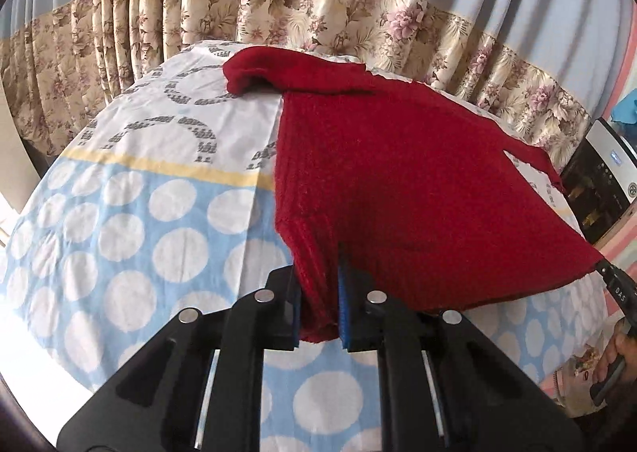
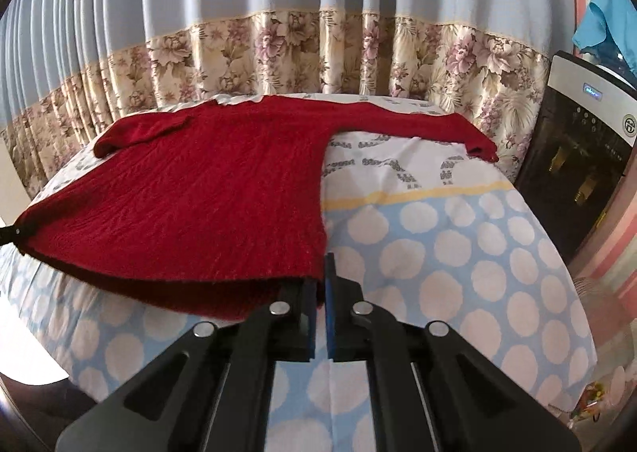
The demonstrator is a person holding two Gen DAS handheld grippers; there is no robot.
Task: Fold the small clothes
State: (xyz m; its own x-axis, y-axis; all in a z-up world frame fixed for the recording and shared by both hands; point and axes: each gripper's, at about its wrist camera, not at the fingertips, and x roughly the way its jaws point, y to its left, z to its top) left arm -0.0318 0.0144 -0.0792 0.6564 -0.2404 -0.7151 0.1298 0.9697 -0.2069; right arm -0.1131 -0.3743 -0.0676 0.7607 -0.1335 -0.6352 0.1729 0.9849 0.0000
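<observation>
A bed (image 2: 458,237) carries everything, covered by a sheet (image 1: 131,221) that is pale blue with white dots at the near end, then a thin yellow stripe, then white with grey ring patterns at the far end. A red sweater (image 2: 207,189) lies spread on it, sleeves out to both sides, its near hem raised off the sheet.

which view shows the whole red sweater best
The right wrist view: the red sweater lies spread there with both sleeves and the lifted hem visible. The left wrist view shows the body bunched close up, and only the left sleeve clearly.
</observation>
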